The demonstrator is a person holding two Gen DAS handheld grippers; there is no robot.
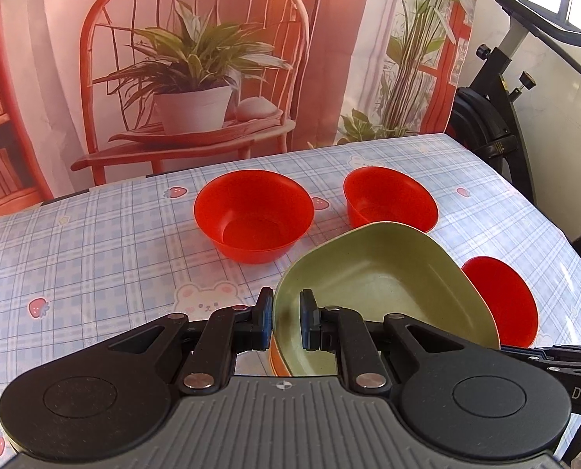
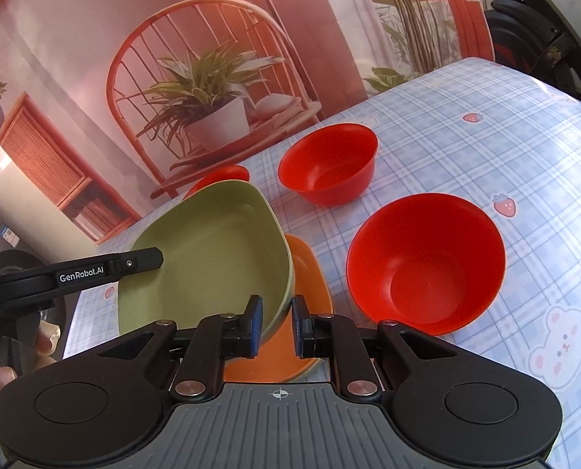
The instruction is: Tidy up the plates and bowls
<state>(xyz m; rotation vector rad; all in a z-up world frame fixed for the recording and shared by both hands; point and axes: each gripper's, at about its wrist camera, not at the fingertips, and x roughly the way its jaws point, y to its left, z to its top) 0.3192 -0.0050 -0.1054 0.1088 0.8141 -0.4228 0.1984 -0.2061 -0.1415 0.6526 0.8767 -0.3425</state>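
Both grippers, left (image 1: 286, 318) and right (image 2: 276, 322), clamp opposite rims of the green plate (image 1: 380, 285), which we carry level above the orange plate (image 2: 310, 273) for stacking

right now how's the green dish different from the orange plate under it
The green dish is deep with tall walls; the orange plate is shallow. The green dish is tilted, its rim pinched by both grippers' jaws; the orange plate lies flat on the tablecloth, ungripped. Both have rounded corners.

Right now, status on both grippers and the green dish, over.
Left gripper and right gripper both clamped on green dish rim, opposite sides. Dish tilted over orange plate. Three red bowls nearby on the table, none blocking.
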